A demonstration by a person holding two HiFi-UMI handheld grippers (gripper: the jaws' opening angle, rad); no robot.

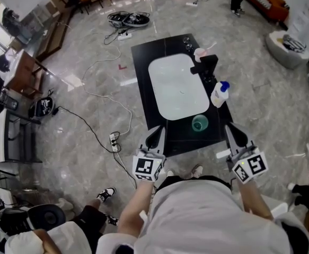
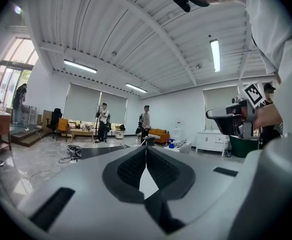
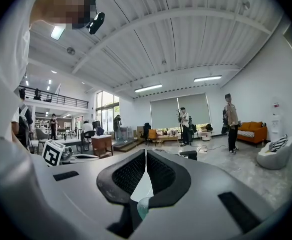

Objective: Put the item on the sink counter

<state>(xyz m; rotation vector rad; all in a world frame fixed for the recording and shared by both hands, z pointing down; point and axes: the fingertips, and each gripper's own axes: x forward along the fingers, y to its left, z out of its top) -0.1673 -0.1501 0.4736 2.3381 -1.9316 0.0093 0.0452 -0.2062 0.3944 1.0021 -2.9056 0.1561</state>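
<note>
A black sink counter (image 1: 142, 67) with a white basin (image 1: 178, 86) stands before a person whose left gripper (image 1: 157, 129) and right gripper (image 1: 230, 127) hover level at its near edge, both clenched on nothing. Near the white bottle (image 1: 220, 94), the teal cup (image 1: 200, 123), seemingly the item, sits on the counter, so the tools appear idle.

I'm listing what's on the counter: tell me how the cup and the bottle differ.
The cup is green and open-topped; the bottle is white with a blue cap. The cup is low; the bottle looks taller. Both rest on the black counter, beside the sink.
</note>
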